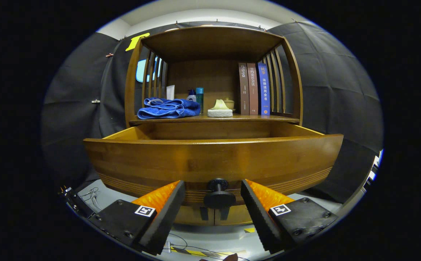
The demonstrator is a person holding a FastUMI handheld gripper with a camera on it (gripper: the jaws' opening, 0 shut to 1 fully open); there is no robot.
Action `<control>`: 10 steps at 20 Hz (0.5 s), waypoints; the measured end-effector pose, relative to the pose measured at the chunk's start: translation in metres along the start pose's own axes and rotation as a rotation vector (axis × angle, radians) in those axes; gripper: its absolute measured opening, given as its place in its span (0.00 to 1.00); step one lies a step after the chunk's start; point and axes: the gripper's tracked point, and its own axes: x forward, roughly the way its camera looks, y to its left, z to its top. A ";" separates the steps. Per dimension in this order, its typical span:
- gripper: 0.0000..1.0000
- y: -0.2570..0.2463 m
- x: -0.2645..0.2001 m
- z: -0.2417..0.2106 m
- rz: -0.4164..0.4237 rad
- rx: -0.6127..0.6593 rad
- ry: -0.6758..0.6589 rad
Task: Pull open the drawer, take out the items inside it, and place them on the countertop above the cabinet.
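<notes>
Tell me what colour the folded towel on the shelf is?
Blue. The towel shows best in the gripper view, beyond the open drawer.

A folded blue towel (168, 108) lies at the left, under the cabinet's roof. Behind it stand a white card (170, 92) and two small bottles (196, 97). A white dish (220, 112) with a pale thing on it is in the middle. Three books (253, 88) stand upright at the right.

Wooden drawer (213, 159) pulled open, dark round knob (219, 195) on its front, below countertop (214, 118)
</notes>
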 end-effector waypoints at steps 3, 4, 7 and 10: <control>1.00 0.001 0.004 0.006 -0.004 -0.016 -0.040; 1.00 0.001 0.008 0.006 -0.007 -0.011 -0.040; 1.00 0.002 0.023 0.013 -0.009 -0.005 -0.026; 1.00 0.003 0.041 0.023 -0.017 -0.023 -0.034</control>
